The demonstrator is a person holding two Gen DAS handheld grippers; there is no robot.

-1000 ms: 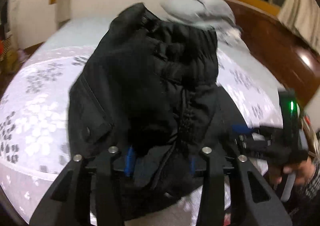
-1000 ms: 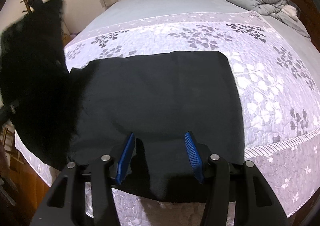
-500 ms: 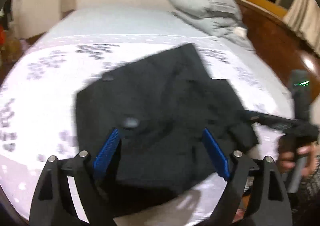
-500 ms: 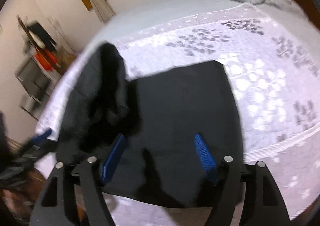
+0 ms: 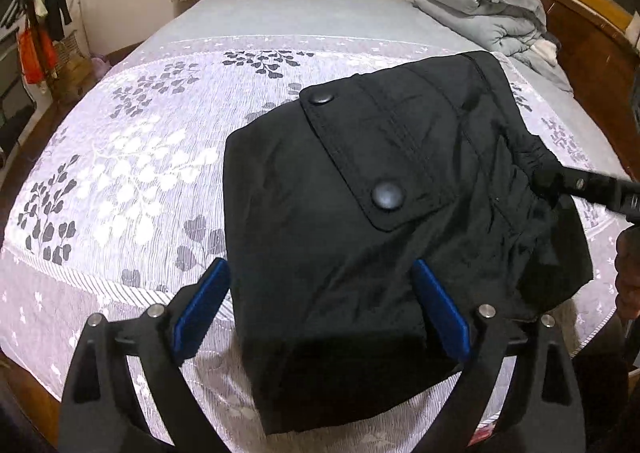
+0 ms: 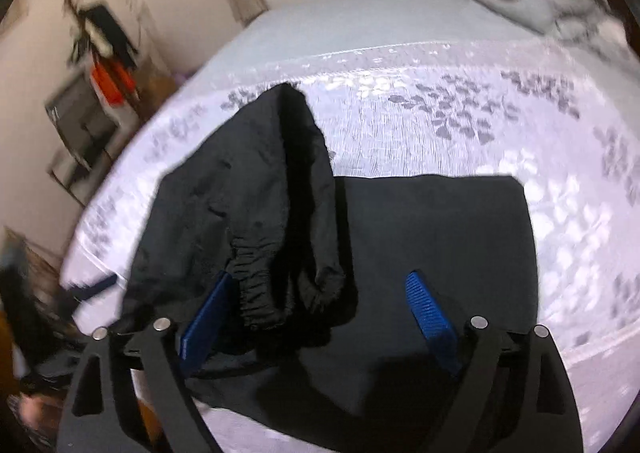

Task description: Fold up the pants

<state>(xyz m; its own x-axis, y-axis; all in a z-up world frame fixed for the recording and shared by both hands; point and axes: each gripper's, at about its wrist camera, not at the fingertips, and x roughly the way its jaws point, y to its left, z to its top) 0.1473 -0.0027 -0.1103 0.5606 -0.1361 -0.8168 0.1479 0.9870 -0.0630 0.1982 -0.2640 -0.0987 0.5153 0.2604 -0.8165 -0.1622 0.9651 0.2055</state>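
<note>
The black pants (image 5: 380, 237) lie folded on the flowered bed cover (image 5: 120, 173), a pocket flap with two snaps facing up. My left gripper (image 5: 320, 311) hangs over their near edge, its jaws opening wide; the cloth lies below and between them, and the blue pads do not press it. In the right wrist view the pants (image 6: 420, 253) show a flat half and a bunched half with the elastic waistband (image 6: 256, 285). My right gripper (image 6: 320, 315) is opening too, with the waistband between the pads but not pinched. Its black fingers (image 5: 580, 185) reach in from the right.
A folded grey duvet (image 5: 472, 9) lies at the far right by the wooden headboard (image 5: 592, 53). A rack with hanging clothes (image 5: 44, 33) and a shelf (image 6: 80, 125) stand left of the bed. The bed's near edge (image 5: 200, 405) is just below the grippers.
The lifted, bunched part of the pants came down and now lies flat over the rest. Both grippers' jaws spread much wider. The right wrist view swung left and is blurred.
</note>
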